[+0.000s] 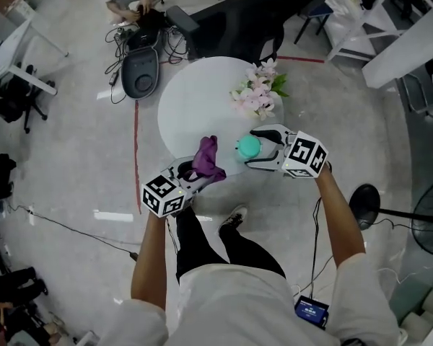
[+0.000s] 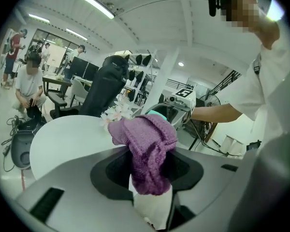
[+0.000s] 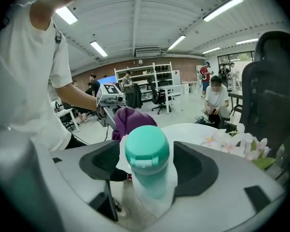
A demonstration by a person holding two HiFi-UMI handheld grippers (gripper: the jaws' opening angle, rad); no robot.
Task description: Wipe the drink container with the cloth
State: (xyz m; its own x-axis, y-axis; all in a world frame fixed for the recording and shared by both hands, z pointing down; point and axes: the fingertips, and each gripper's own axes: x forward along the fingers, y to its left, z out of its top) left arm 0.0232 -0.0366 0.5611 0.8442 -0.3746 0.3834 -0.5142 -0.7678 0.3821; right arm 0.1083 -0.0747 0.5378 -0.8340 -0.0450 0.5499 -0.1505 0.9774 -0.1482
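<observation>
Grey polished floor (image 1: 79, 179), red line (image 1: 136, 135) marked; round white counter (image 1: 180, 99); black office chair (image 1: 238, 20); ceiling strip lights (image 3: 222, 7) lit.

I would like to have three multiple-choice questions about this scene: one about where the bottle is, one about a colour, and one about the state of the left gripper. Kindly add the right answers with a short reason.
1. Where is the teal bottle?
A. Between the jaws of the right gripper
B. On the floor
C. Among the flowers

2. What colour is the cloth?
A. Yellow
B. Purple
C. Black

3. What is the state of the left gripper?
A. Open and empty
B. Open around the bottle
C. Shut on the cloth

Answers:
1 A: the right gripper view shows the bottle standing between its two jaws.
2 B: both gripper views and the head view show it purple.
3 C: the left gripper view shows the cloth pinched between the jaws and bulging out above them.
</observation>
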